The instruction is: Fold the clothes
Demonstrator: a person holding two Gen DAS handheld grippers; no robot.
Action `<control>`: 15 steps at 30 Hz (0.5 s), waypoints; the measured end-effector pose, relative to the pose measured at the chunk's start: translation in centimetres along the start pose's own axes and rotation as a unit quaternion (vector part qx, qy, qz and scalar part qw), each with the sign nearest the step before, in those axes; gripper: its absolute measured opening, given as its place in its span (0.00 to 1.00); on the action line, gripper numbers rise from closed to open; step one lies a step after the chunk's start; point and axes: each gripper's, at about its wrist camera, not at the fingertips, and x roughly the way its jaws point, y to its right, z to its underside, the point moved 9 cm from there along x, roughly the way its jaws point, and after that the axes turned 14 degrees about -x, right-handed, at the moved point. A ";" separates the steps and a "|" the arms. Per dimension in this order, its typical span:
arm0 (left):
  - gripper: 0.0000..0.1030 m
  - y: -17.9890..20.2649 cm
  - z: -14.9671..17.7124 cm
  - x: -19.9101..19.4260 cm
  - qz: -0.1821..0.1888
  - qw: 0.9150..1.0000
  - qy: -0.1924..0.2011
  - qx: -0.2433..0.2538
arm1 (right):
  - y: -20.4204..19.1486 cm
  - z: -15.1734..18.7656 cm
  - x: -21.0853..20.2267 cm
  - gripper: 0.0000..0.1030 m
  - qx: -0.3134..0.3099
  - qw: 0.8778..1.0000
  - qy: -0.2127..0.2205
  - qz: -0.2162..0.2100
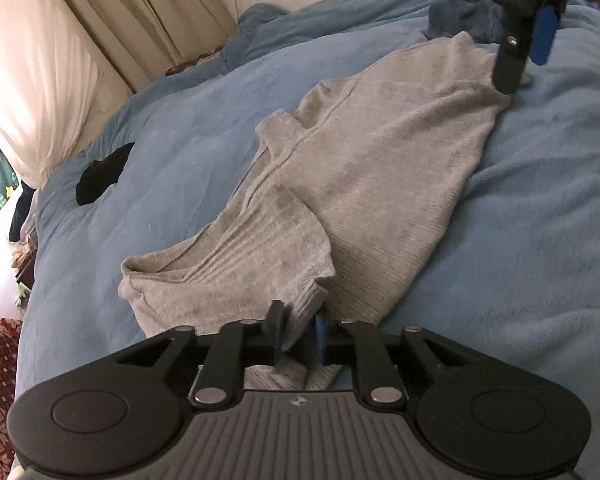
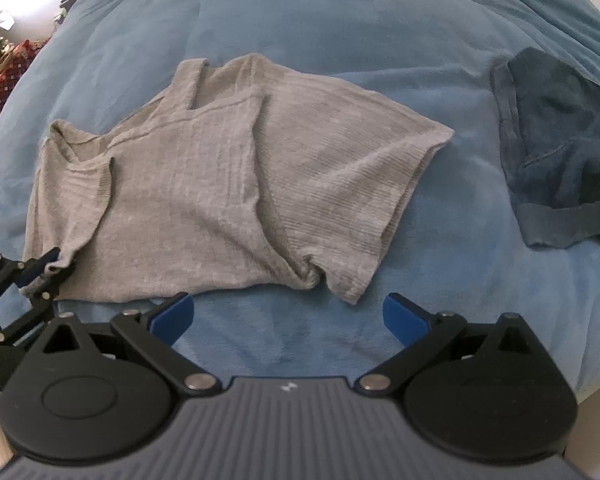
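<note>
- The grey ribbed top [image 2: 204,184] lies spread on the blue bed cover [image 2: 340,32], directly ahead of the right tool [image 2: 288,318] and just beyond its tips; one corner of it runs into the left tool [image 1: 298,332]
- The left tool is clenched on that corner of the top, cloth bunched between its narrow-set fingers and spilling down behind them; in the right wrist view it shows at the garment's near left corner [image 2: 46,268]
- The right tool is released, its blue pads [image 2: 172,316] spread wide over bare cover, touching nothing; from the left wrist view it stands at the top's far end [image 1: 516,60]
- The top is rumpled, one flap folded over the body, a knot of creases at the near hem
- A dark blue garment [image 2: 560,152] lies apart to the right; a black item [image 1: 104,172] sits well off on the cover
</note>
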 end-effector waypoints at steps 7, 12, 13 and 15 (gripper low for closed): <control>0.19 0.2 -0.1 0.0 0.004 1.000 0.004 -0.027 | -3.2 -3.1 -0.6 0.89 -0.033 0.998 0.032 -0.040; 0.19 -0.8 0.8 -0.4 0.021 0.997 -0.005 -0.074 | -6.2 -6.7 1.1 0.69 -0.056 0.996 0.024 -0.061; 0.19 -1.0 0.8 -0.3 0.023 0.996 -0.009 -0.086 | -6.7 -7.4 1.6 0.61 -0.062 0.996 0.020 -0.064; 0.19 -1.5 0.9 -0.3 0.031 0.993 -0.011 -0.114 | -8.0 -8.8 2.8 0.46 -0.067 0.995 0.006 -0.071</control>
